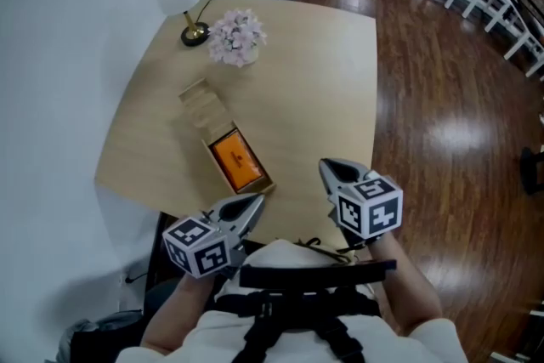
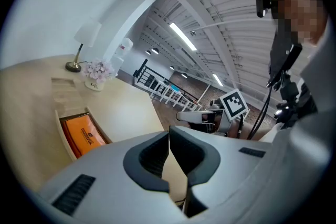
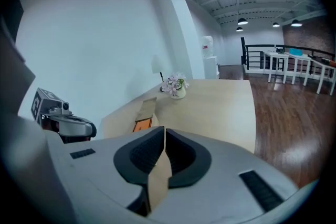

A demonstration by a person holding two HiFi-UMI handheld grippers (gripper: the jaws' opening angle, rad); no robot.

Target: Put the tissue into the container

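Both tongs are held low at the near edge of the tabletop (image 1: 314, 81), close to the person's chest. The left tongs (image 1: 256, 201) have their jaws pressed together with nothing between them; in the left gripper view only a thin slit shows where the dark pads meet. The right tongs (image 1: 328, 168) are likewise closed on nothing, their pads meeting along a narrow line.

The tissue pack (image 1: 236, 159), orange, already lies inside the container (image 2: 63, 136), an open wooden box. It sits just ahead of the tips of the left tongs, and ahead and to the left of the right tongs, apart from both. The lid (image 1: 201, 104) of the box lies folded back flat on the far side, away from the tongs.

Well beyond the box, toward the far left corner as seen from the tongs, stands a small pot of pale pink flowers (image 1: 235, 36), and just left of it a lamp (image 1: 195, 35) with a brass-coloured foot. To the right of the right tongs, past the edge of the tabletop, is a dark wooden floor (image 1: 442, 115).
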